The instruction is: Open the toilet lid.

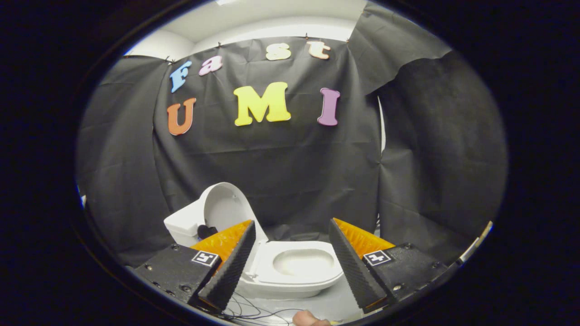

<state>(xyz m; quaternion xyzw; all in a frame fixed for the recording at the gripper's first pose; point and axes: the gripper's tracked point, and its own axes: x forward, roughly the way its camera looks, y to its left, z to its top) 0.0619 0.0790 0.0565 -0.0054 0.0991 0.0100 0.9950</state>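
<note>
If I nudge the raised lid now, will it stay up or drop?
The lid looks stiff and smooth, so a push would likely slide off rather than bend it. It stands upright against the tank, so it probably stays, but a forward nudge could swing it down over the bowl. The tool is open, touching nothing.

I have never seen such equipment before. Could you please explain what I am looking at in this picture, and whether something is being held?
A person holds a simple tool with two fingers, called a gripper. The camera rides on it and looks forward along the fingers, so the picture is round and curved. The two wedge shapes at the bottom are those fingers, spread wide apart and holding nothing. Just beyond them stands a small white toilet. Its lid is already raised upright, so the bowl is open. Thin wires lie in front of the toilet, and a bit of the person's hand shows at the bottom. Black cloth forms the booth's wall behind.
</note>
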